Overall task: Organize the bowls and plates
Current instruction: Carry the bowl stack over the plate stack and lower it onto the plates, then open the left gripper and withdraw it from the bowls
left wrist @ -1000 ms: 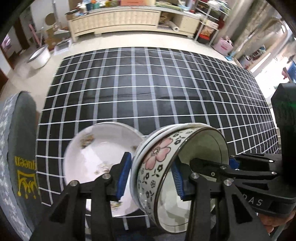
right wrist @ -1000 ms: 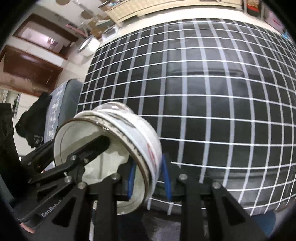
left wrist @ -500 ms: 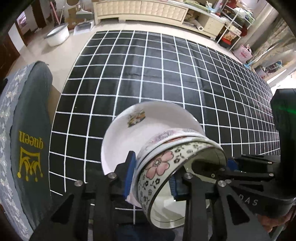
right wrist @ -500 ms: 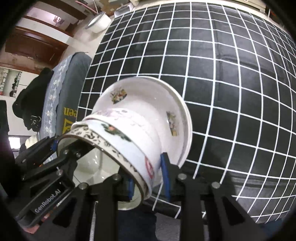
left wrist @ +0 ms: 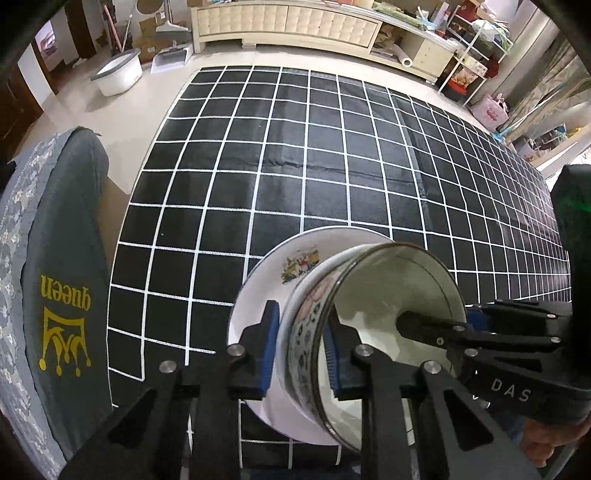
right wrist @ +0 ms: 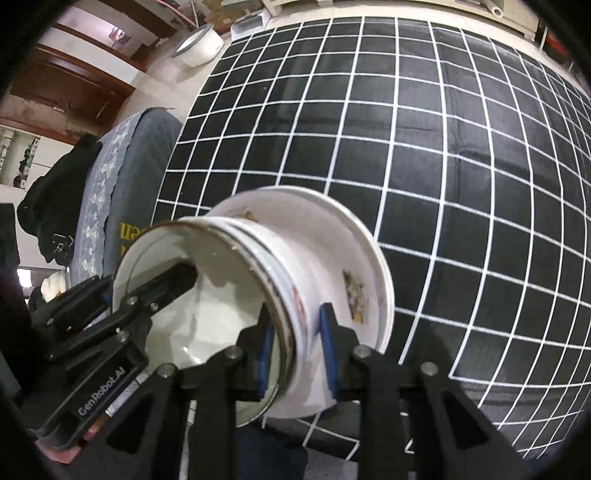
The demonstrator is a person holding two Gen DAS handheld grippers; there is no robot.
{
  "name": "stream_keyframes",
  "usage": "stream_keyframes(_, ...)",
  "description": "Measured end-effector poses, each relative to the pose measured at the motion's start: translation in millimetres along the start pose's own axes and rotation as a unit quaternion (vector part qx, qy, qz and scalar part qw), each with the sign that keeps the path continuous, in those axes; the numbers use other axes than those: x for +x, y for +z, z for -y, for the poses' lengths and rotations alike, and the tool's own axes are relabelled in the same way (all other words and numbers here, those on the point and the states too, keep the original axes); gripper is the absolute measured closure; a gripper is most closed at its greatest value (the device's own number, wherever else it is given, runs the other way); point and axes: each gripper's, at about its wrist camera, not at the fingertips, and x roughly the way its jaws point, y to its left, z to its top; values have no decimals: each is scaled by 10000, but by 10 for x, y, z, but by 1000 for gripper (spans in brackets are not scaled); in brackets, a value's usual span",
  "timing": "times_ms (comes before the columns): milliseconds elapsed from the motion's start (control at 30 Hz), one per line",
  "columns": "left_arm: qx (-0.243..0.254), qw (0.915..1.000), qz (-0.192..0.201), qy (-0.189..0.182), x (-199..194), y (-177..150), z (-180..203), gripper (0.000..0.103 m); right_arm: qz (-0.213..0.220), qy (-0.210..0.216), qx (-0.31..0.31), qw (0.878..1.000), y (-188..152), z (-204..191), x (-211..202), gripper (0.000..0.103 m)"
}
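Observation:
A stack of nested bowls [left wrist: 384, 295], the outer one floral, hangs between both grippers over a white picture plate [left wrist: 258, 295] on the black grid cloth [left wrist: 332, 166]. My left gripper [left wrist: 301, 350] is closing, its blue pads pressing the stack's left wall, one outside and one inside. My right gripper [right wrist: 295, 349] is shut on the opposite wall of the bowls [right wrist: 221, 266], and it also shows at the right in the left wrist view [left wrist: 424, 325]. The plate [right wrist: 369, 266] lies right under the stack. I cannot tell whether the stack's base touches it.
A grey cushion [left wrist: 62, 314] with a yellow crown and "queen" stands off the table's left edge. On the floor beyond are a white basin [left wrist: 118, 72] and a long cream cabinet [left wrist: 288, 22]. The cloth's near edge runs just below the plate.
Both grippers carried the bowls sideways and down, from beside the plate to over it. The left jaws narrowed onto the bowl wall.

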Motion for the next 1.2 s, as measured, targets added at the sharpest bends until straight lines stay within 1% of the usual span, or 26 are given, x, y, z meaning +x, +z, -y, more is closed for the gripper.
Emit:
stream_keyframes(133,-49,9999,-64,-86,32,-11,-32,83,-7,-31,34,10000,3,18,12,76)
stream_keyframes(267,51,10000,-39,51,38,-35,6,83,36,-78,-47,10000,-1,2,6,76)
stream_keyframes(333,-19,10000,-83,-51,45,-30,-25,83,38,-79,-16,10000,-7,3,2,76)
stream_keyframes(400,-230,9992,-141,-286,48,-32,-107,80,40,-100,7,9999,-17,4,-3,76)
stream_keyframes(433,-287,9989,-173,-337,52,-34,-125,80,76,-172,-46,9998,-31,-19,-14,76)
stream_keyframes(500,-333,9987,-198,-334,56,-49,-137,75,177,-337,-146,9992,-50,-62,-33,75)
stream_keyframes(533,-309,9991,-169,-239,46,-61,-125,73,224,-453,-205,9985,-59,-91,-43,74)
stream_keyframes(600,-207,9997,-96,-3,19,-81,-100,64,277,-591,-285,9975,-59,-122,-46,73)
stream_keyframes(633,-174,9998,-57,63,5,-86,-99,62,288,-665,-315,9969,-59,-133,-47,70)
stream_keyframes(700,-204,9997,-9,115,-20,-90,-115,60,330,-834,-303,9955,-53,-114,-50,59)
stream_keyframes(733,-187,9997,16,138,-33,-87,-119,60,394,-931,-283,9945,-54,-95,-62,51)
stream_keyframes(767,-158,9997,41,166,-45,-82,-122,60,442,-976,-267,9939,-49,-78,-66,45)
stream_keyframes(833,-144,9997,68,177,-50,-81,-120,60,512,-963,-187,9939,-57,-24,-88,41)
stream_keyframes(933,-119,9996,167,201,-89,-119,-96,60,571,-900,-190,9941,-98,-8,-128,39)
stream_keyframes(1033,-73,9991,325,255,-186,-169,-62,60,700,-967,-294,9924,-157,-45,-208,38)
stream_keyframes(1100,-97,9984,488,259,-291,-194,-68,60,834,-1094,-375,9898,-191,-91,-273,38)
stream_keyframes(1133,-103,9981,547,249,-330,-204,-74,57,883,-1117,-394,9890,-205,-104,-302,38)
stream_keyframes(1167,-137,9975,645,241,-392,-216,-82,48,927,-1127,-416,9884,-217,-117,-332,38)
stream_keyframes(1200,-166,9969,734,243,-455,-230,-89,34,983,-1136,-433,9877,-234,-128,-368,38)
